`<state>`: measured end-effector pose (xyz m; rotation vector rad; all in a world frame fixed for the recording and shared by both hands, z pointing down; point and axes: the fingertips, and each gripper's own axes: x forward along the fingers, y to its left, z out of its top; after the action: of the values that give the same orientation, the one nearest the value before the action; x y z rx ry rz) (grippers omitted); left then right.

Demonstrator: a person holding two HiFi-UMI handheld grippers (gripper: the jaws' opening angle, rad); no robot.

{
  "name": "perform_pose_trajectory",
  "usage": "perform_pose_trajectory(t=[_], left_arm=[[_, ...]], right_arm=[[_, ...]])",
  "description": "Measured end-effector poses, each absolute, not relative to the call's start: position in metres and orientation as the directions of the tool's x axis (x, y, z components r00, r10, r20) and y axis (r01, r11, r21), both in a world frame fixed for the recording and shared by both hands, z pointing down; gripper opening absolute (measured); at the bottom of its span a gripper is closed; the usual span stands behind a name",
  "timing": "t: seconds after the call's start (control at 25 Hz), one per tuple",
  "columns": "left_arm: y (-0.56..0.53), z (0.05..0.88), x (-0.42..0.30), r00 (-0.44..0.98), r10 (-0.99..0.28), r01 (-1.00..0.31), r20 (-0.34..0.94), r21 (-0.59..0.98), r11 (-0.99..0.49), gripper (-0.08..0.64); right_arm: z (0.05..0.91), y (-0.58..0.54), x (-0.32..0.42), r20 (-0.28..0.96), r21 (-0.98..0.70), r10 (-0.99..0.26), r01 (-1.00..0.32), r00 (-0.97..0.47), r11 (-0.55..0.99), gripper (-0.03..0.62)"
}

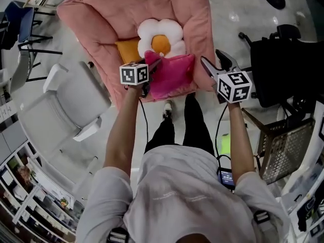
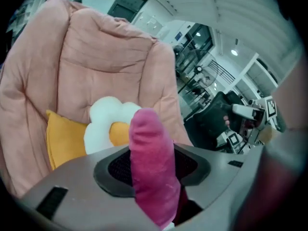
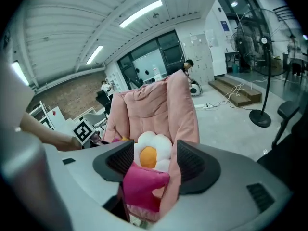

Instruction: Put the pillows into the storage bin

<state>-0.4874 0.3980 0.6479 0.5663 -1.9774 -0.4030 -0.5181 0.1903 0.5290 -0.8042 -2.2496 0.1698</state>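
A magenta pillow lies at the front of a big pink cushioned seat. Behind it are a white flower pillow with an orange centre and an orange pillow. My left gripper is at the magenta pillow's left edge. In the left gripper view that edge fills the gap between the pads, so the left gripper is shut on it. My right gripper is at the pillow's right side. In the right gripper view a corner of the magenta pillow sits low between the jaws of the right gripper. These stand apart, and the flower pillow shows through the gap.
A pale plastic chair stands to the left of the seat. A black office chair stands to the right, with a wire mesh basket in front of it. The pink seat's right arm lies close against the right gripper's right jaw. A standing fan is far right.
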Motion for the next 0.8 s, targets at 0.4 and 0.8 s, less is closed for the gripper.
perform_pose_trajectory(t=[0.4,0.8], left_arm=[[0.361,0.499,-0.485,-0.49,-0.663,-0.524,0.566,0.417,0.743,0.221],[0.302,0.367,-0.436,-0.434,-0.819,-0.743,0.374,0.365,0.561,0.221]], right_arm=[[0.426,0.149,-0.44,0.497,-0.245,0.448,0.375,-0.743,0.894,0.252],[0.341,0.086,-0.326,0.402,-0.125,0.201,0.164,-0.893,0.978,0.247]])
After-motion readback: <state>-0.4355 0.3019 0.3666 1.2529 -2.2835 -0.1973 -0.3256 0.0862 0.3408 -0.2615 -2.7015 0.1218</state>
